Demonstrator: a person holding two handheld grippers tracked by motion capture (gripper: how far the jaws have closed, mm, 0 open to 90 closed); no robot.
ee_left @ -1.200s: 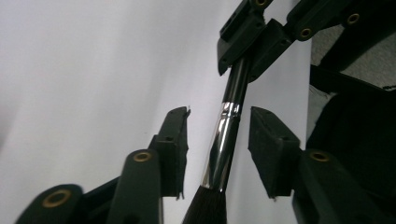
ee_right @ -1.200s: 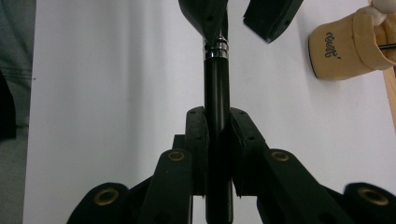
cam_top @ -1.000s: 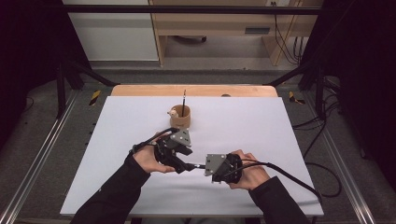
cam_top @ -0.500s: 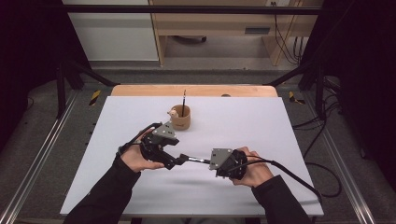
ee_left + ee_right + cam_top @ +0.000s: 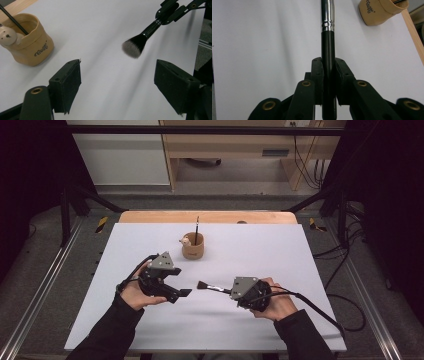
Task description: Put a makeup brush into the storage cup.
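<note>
Brush [image 5: 212,287] level, bristles leftward, clamped in right hand-held gripper [image 5: 231,291]; left hand-held gripper [image 5: 181,284] wide, empty.

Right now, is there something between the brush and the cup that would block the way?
Nothing visible does. The right claw holds the brush above bare table; the cup stands farther back, and the open left claw is off to the side.
</note>
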